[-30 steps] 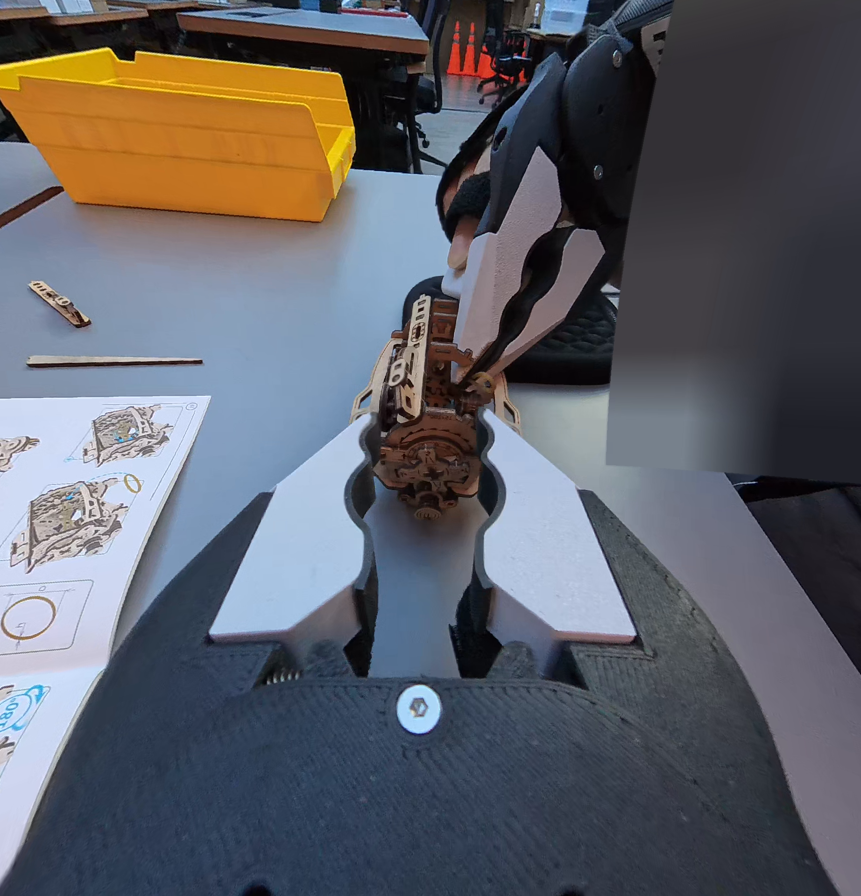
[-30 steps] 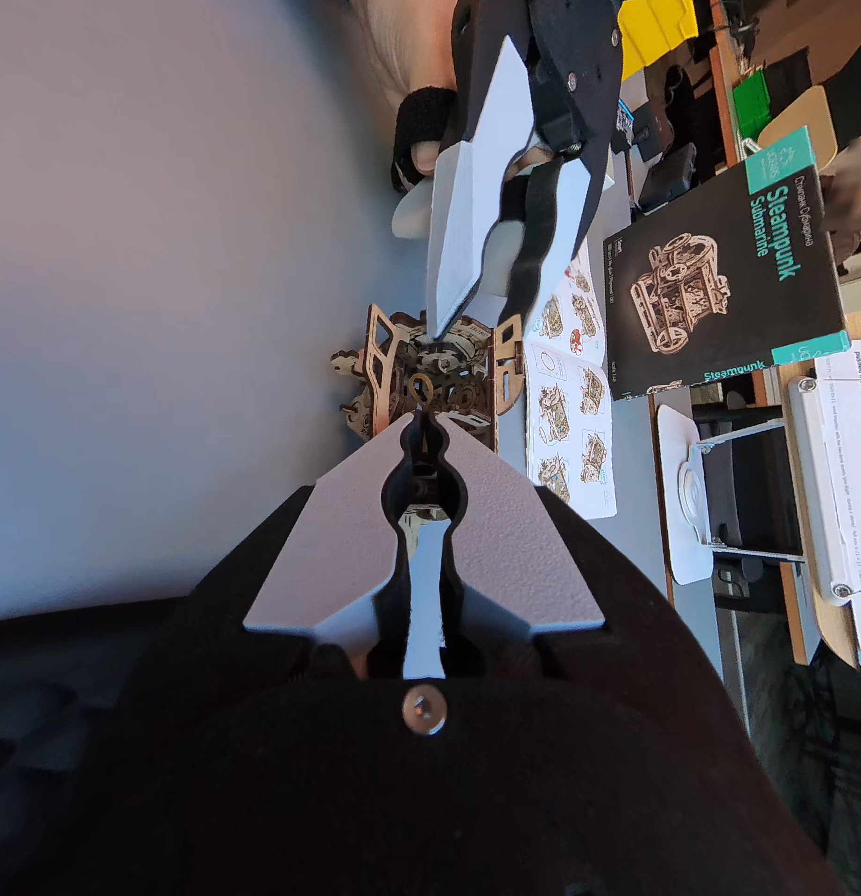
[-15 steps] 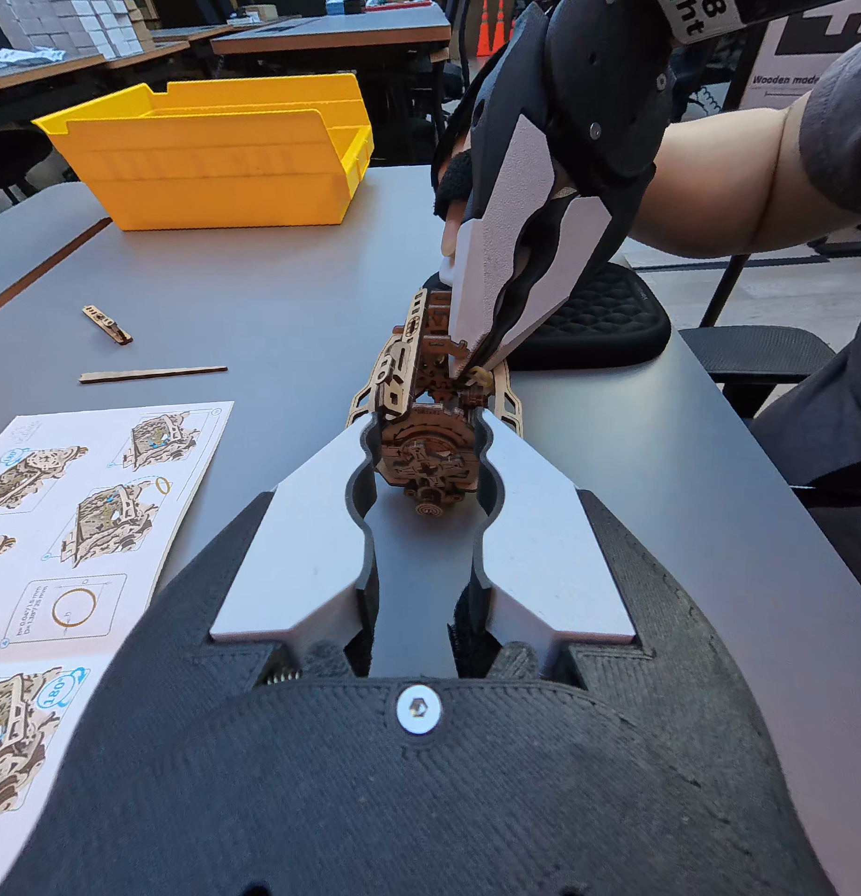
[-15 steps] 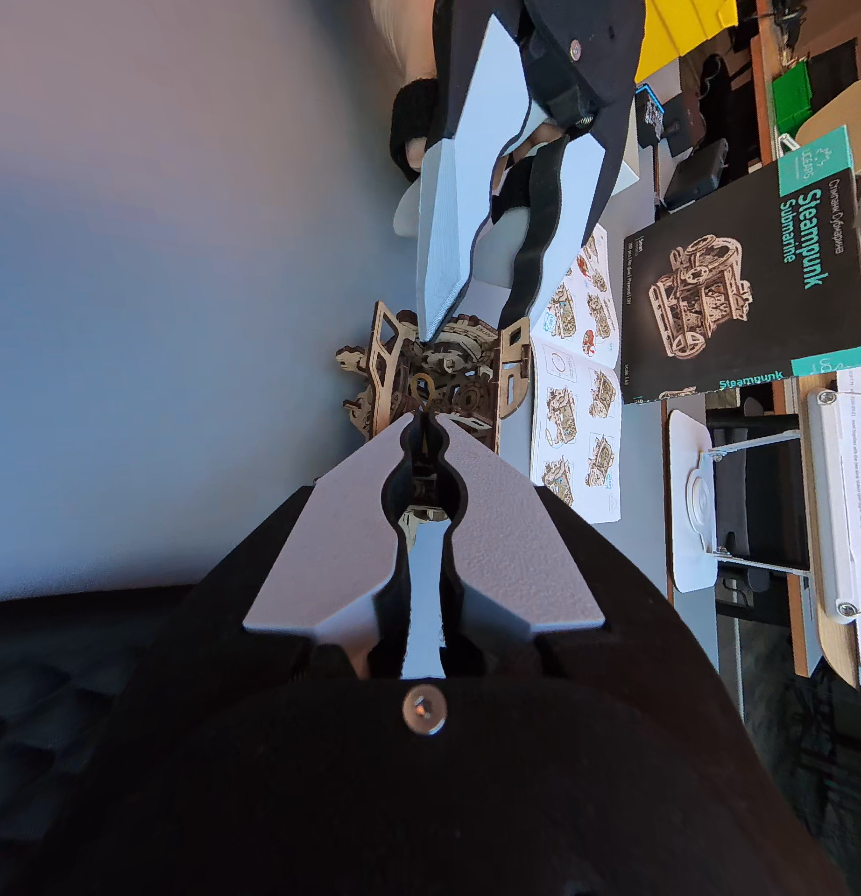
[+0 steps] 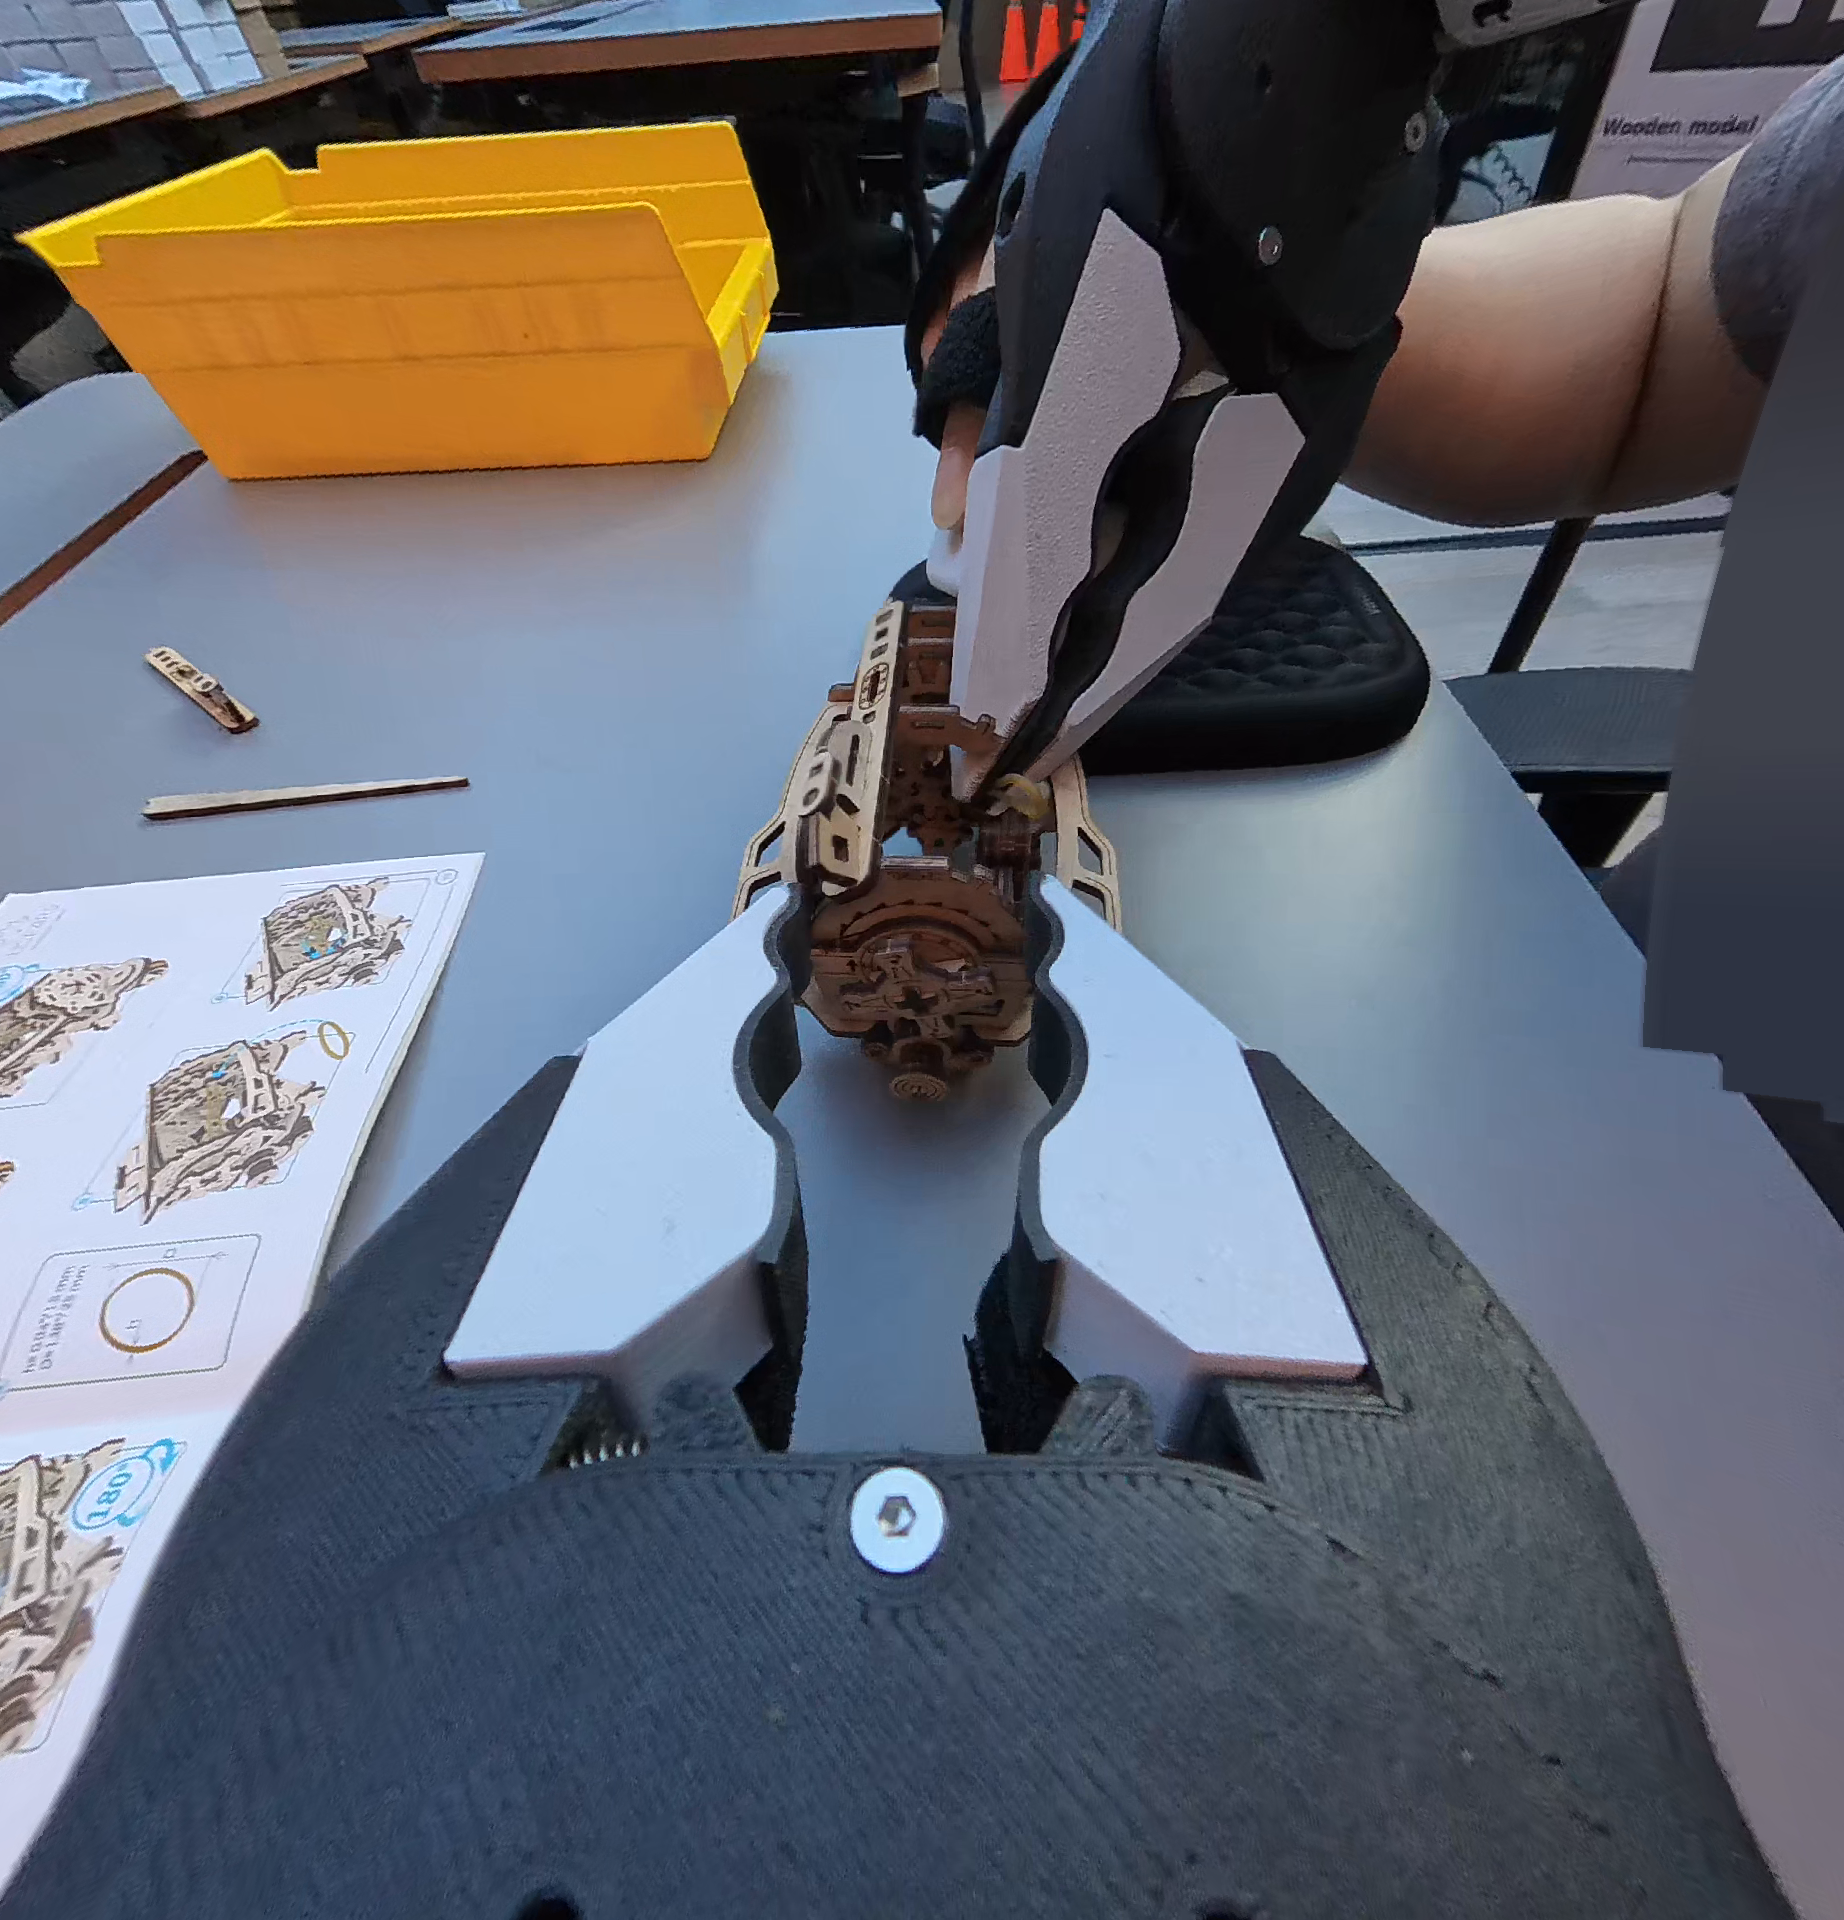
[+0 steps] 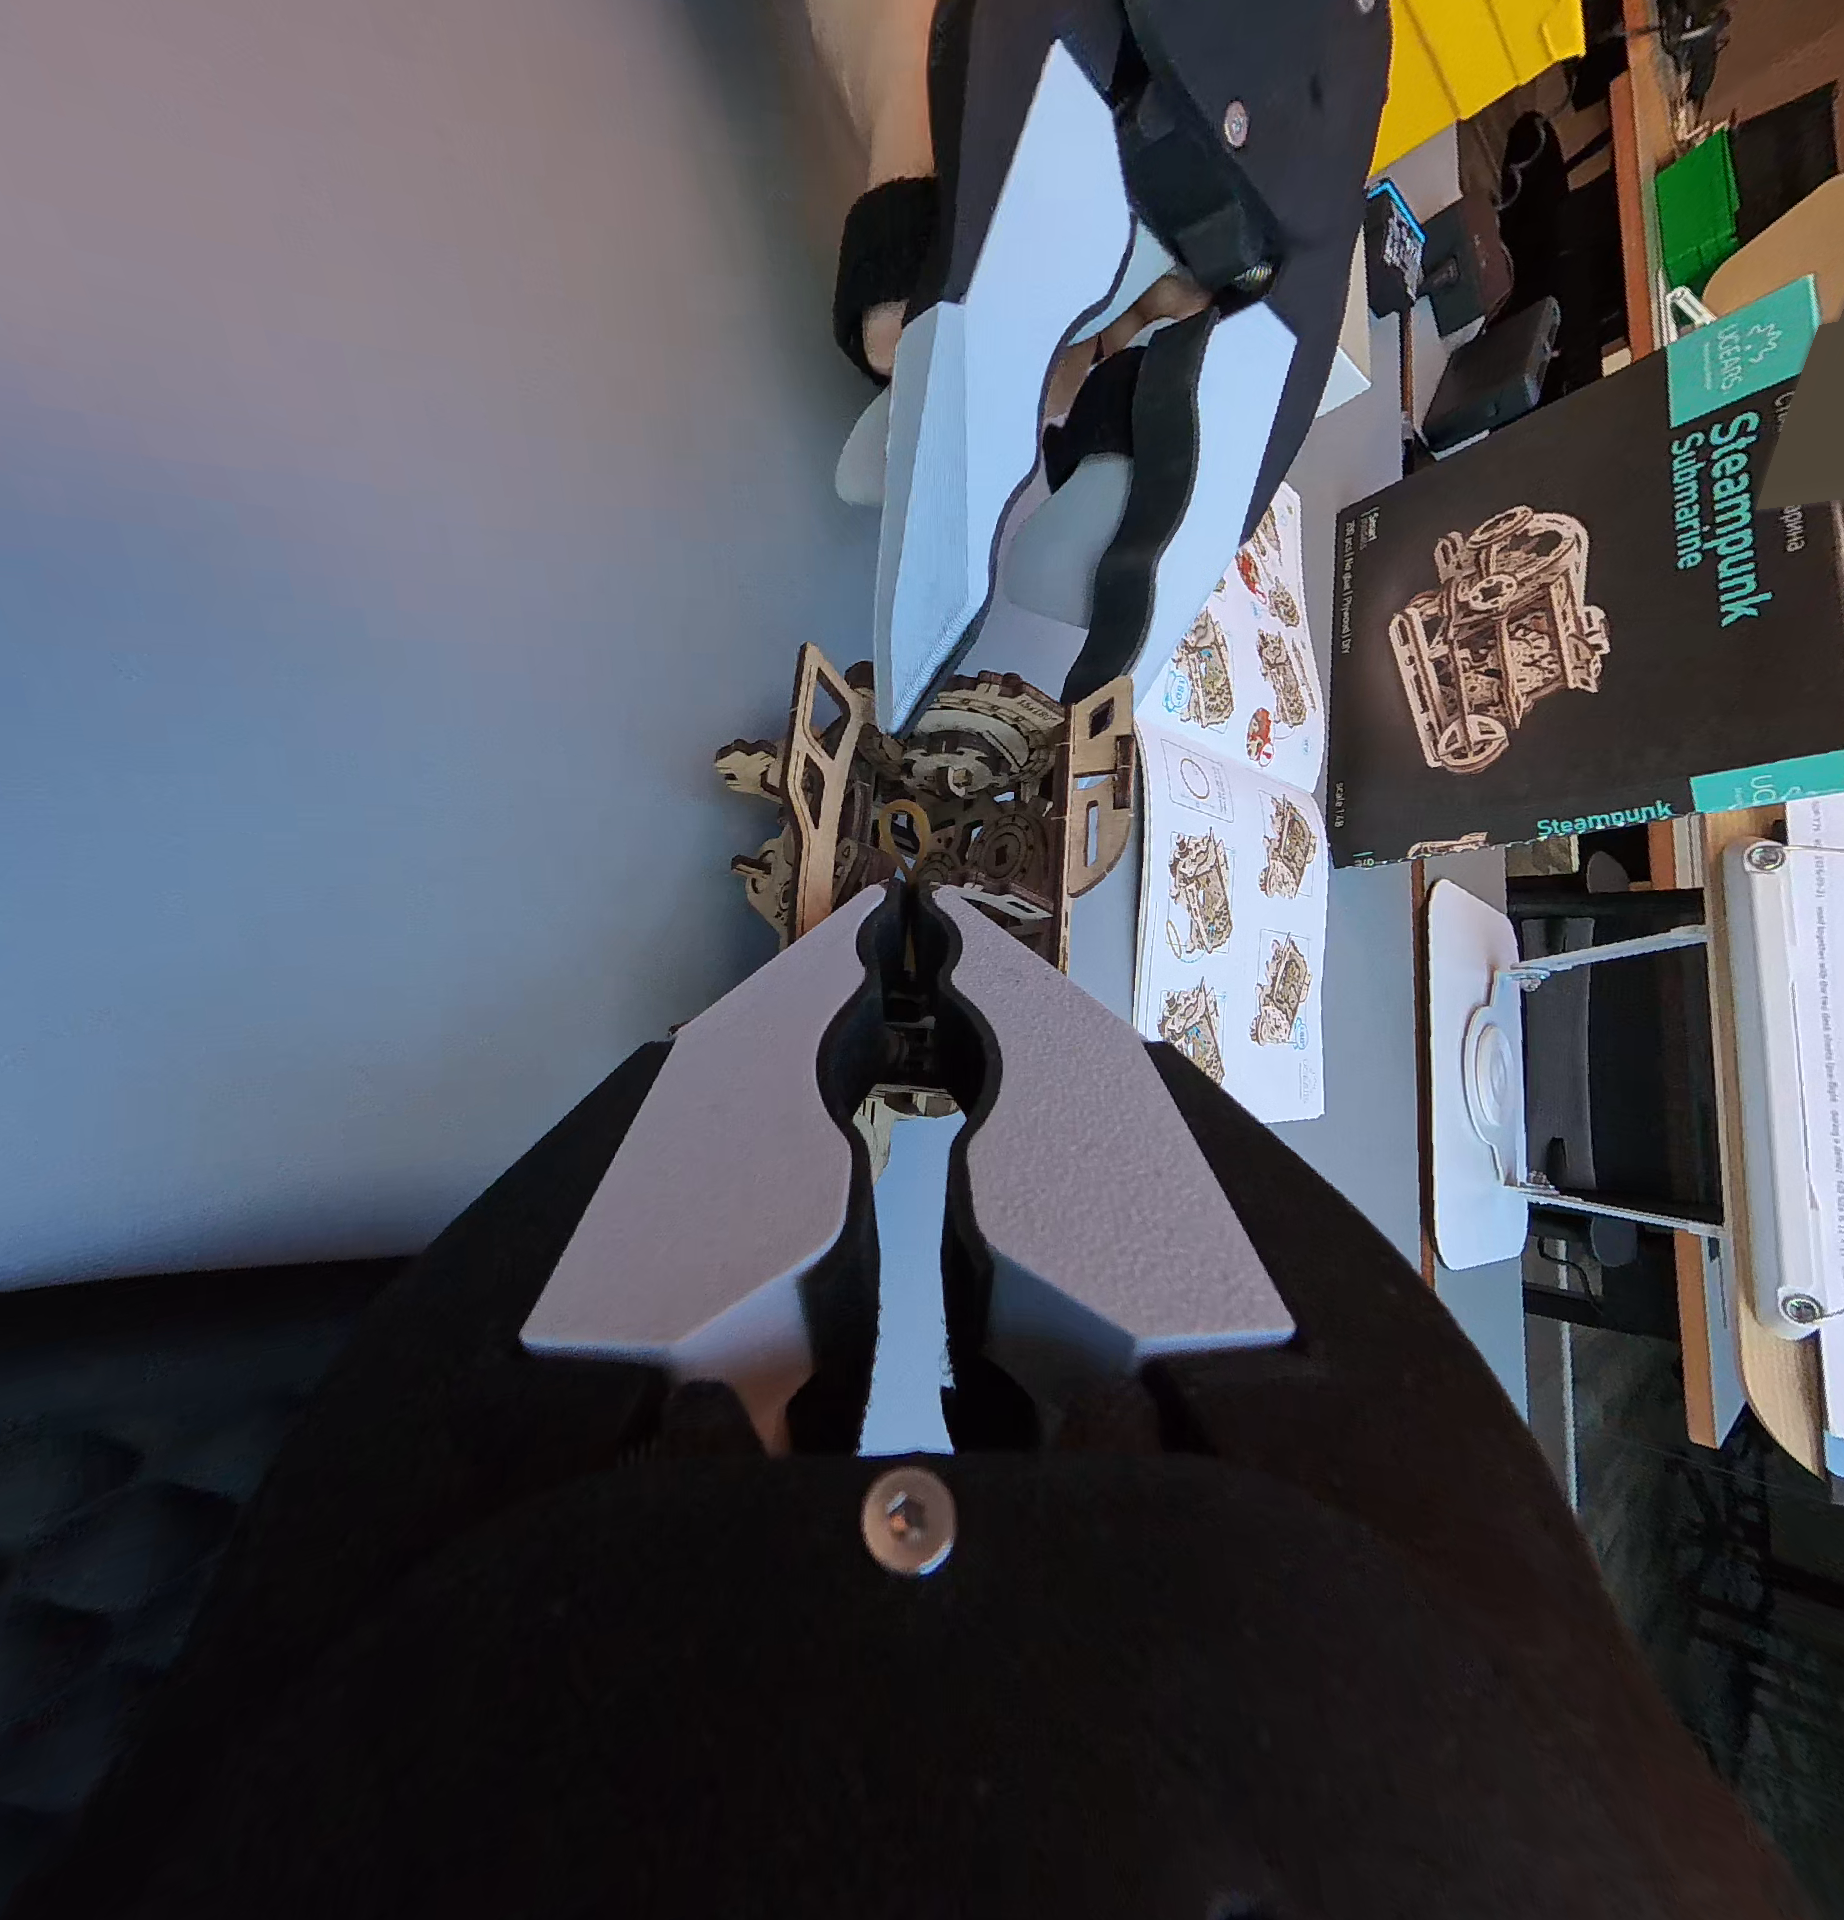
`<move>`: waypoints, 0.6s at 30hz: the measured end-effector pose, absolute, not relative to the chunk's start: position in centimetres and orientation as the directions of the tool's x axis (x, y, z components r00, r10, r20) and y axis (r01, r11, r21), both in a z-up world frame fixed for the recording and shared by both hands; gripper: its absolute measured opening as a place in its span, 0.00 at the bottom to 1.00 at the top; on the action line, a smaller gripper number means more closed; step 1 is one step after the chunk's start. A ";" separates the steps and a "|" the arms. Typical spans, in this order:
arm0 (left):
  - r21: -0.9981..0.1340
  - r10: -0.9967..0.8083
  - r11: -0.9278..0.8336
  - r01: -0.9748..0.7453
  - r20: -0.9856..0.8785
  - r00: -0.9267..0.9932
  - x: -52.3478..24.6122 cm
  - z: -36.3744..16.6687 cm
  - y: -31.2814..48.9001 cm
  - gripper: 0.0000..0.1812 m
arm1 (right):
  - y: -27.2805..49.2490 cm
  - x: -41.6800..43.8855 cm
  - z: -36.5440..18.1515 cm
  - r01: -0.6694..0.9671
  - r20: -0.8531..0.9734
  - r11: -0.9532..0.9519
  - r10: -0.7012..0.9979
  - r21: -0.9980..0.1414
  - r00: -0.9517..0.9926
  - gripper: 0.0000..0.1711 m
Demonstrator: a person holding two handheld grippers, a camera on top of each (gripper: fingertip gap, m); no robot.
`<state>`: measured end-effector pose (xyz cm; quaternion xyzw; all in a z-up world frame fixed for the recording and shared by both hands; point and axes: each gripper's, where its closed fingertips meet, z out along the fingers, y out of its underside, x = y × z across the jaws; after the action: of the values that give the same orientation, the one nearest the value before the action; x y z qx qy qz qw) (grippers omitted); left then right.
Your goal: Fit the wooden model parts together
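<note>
We see the partly built light-brown wooden model [image 5: 913,935], a laser-cut frame full of gears, standing on the grey table [image 5: 544,623] near its right edge. The left gripper [image 5: 913,914] clamps the model's rounded near end between its two white fingers, jaws moderately spread to the model's width. The right gripper [image 5: 1011,784] comes down onto the model's top from above, its jaws drawn almost together on a thin yellowish rubber band [image 6: 902,831]; in the right wrist view the band's loop sticks out past the fingertips, just above the gears. A person's bare forearm [image 5: 1520,364] reaches in from the right behind that gripper.

Beyond the model, at the table's right edge, lies a black quilted cushion [image 5: 1302,655]. Near the left edge we find a white instruction booklet [image 5: 170,1091] with drawings of the model; farther back lie a thin wooden strip [image 5: 305,795] and a short wooden piece [image 5: 201,689], well apart from the model. A yellow plastic bin [image 5: 430,312] sits toward the far left corner. The right wrist view also shows a black box [image 6: 1593,623] picturing the model, just beside the booklet.
</note>
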<state>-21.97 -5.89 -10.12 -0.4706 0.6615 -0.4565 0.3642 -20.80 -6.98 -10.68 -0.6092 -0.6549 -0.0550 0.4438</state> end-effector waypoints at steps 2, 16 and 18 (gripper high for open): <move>-0.946 -0.956 0.144 -0.289 -0.057 -0.289 -22.0 -10.1 -5.9 0.21 | -7.0 -20.8 -10.7 0.847 0.651 0.253 0.746 -0.468 0.137 0.00; -0.948 -0.957 0.135 -0.289 -0.049 -0.287 -21.9 -10.1 -5.9 0.21 | -7.0 -20.8 -10.6 0.886 0.703 0.225 0.696 -0.406 0.145 0.00; -0.948 -0.957 0.136 -0.289 -0.050 -0.287 -21.9 -10.1 -6.0 0.21 | -7.1 -20.9 -10.7 0.895 0.710 0.227 0.693 -0.384 0.129 0.00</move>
<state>-21.86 -5.96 -10.07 -0.4723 0.6592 -0.4569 0.3656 -20.88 -7.12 -10.67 -0.6109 -0.6497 -0.1156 0.4374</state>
